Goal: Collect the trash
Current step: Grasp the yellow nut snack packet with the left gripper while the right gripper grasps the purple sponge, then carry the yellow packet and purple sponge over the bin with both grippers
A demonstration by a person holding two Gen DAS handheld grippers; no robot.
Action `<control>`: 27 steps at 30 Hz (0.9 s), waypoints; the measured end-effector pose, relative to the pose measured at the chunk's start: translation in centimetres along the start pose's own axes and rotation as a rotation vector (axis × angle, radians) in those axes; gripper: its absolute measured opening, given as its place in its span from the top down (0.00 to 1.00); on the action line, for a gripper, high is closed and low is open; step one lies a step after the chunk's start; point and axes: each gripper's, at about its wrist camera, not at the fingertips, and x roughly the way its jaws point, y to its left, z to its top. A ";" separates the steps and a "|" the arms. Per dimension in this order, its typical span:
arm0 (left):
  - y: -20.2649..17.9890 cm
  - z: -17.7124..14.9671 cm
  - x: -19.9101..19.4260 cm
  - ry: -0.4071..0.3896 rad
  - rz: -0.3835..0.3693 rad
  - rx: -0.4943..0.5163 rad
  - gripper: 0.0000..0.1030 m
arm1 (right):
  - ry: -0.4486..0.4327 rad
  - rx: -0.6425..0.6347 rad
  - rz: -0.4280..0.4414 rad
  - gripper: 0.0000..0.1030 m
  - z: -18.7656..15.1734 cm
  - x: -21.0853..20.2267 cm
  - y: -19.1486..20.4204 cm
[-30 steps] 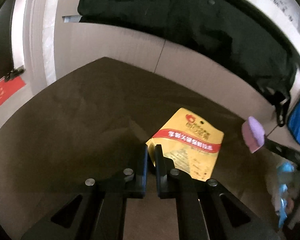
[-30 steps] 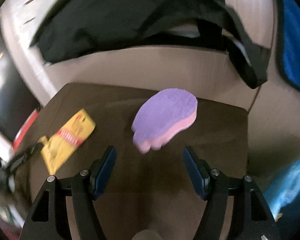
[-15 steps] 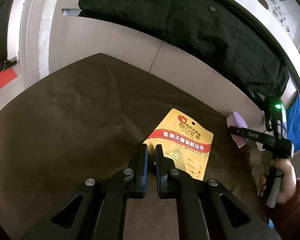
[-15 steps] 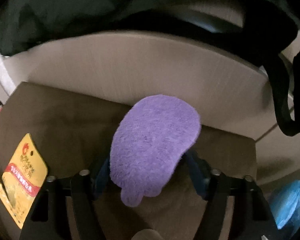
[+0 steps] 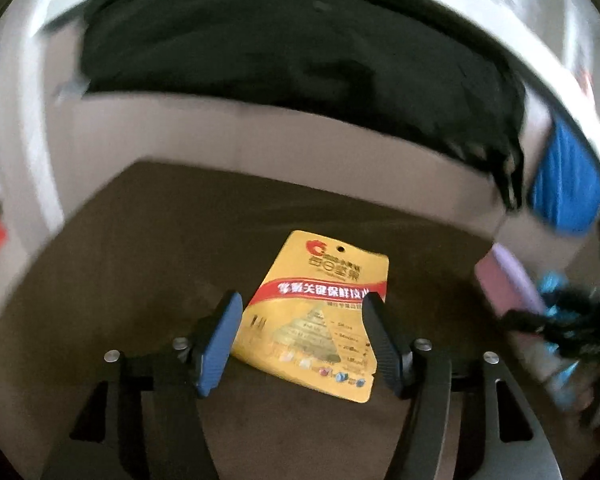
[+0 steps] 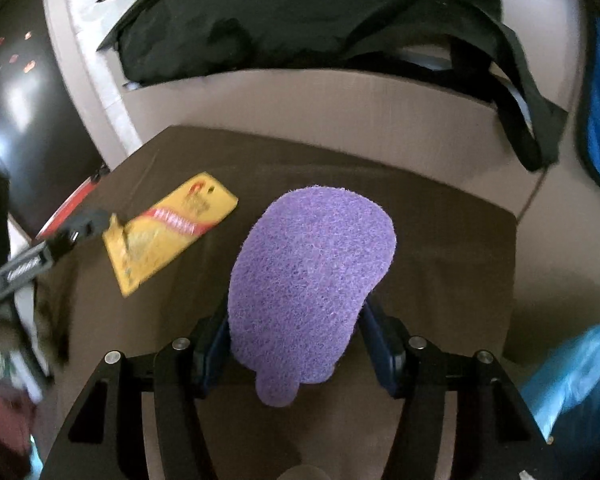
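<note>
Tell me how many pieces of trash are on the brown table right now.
2. The yellow packet lies flat on the brown table between the open jaws of the left gripper. The purple sponge is clamped in the right gripper. More may be hidden.

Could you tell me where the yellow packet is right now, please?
The yellow packet lies flat on the brown table, between the open left gripper's fingers, left of the purple sponge.
</note>
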 end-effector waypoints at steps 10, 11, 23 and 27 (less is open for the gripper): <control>-0.7 3.0 7.4 0.306 0.054 0.188 0.18 | -0.034 0.029 0.057 0.46 -2.0 -0.2 -1.6; -0.5 3.1 7.8 0.324 0.056 0.189 0.15 | -0.038 0.034 0.063 0.46 -2.1 -0.2 -1.7; -2.5 3.1 10.0 0.403 0.046 0.166 0.00 | -0.036 0.056 0.135 0.46 -3.0 0.4 -2.8; -2.6 3.3 10.1 0.402 0.060 0.156 0.01 | -0.043 0.049 0.128 0.46 -3.2 0.2 -2.7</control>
